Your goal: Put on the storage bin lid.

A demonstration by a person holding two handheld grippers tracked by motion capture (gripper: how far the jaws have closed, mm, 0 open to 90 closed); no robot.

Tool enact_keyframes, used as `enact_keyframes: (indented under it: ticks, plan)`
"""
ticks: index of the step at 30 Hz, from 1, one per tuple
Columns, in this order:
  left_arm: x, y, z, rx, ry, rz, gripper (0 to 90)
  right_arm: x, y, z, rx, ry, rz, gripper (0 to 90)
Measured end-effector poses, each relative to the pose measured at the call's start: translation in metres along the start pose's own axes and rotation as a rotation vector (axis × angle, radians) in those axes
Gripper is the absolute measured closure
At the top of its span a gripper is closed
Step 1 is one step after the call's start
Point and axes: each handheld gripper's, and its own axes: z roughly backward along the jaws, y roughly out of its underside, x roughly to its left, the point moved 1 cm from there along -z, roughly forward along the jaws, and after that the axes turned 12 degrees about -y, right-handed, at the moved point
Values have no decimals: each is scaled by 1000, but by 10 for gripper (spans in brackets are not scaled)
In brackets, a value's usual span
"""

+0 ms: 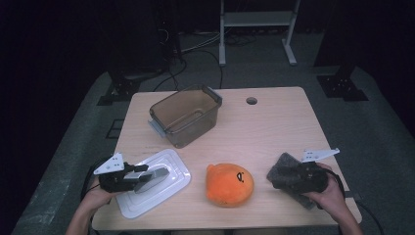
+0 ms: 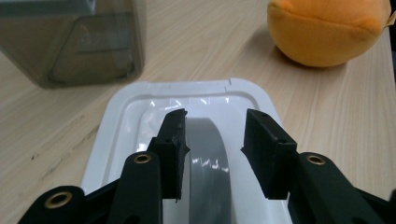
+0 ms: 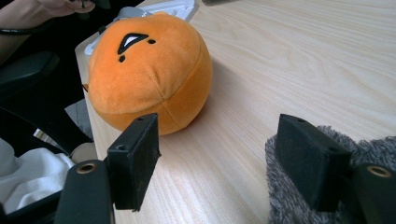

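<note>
we see the left hand-held gripper (image 2: 212, 140) over the white lid (image 2: 116, 116), jaws apart astride its grey handle (image 2: 208, 158), whose long axis runs straight ahead between them. the right hand-held gripper (image 3: 219, 163) is apart, unladen.

A dark lab: bare wooden table (image 1: 274, 127), floor cables (image 1: 195, 49).

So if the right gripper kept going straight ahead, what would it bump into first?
Most likely the orange plush toy. The right gripper has its fingers spread, pointing across bare table towards it. The toy sits a little to one side, so it might only brush it.
</note>
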Motion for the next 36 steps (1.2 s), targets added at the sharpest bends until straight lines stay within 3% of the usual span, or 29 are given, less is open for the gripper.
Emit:
enact_keyframes:
  ticks: [11, 17, 22, 36]
  plan:
    - [-4, -28, -5, -48, 23, -15, 494, 0, 0, 1, -4, 0, 5, 295]
    - [-8, -49, -12, -71, 27, -22, 369, 1, 0, 1, -1, 2, 3, 295]
    - [-10, -64, -17, -86, 39, -31, 319, 0, 1, 2, -3, 4, 3, 295]
    - [-14, -98, -31, -117, 66, -62, 245, 0, 1, 4, -7, 3, 5, 295]
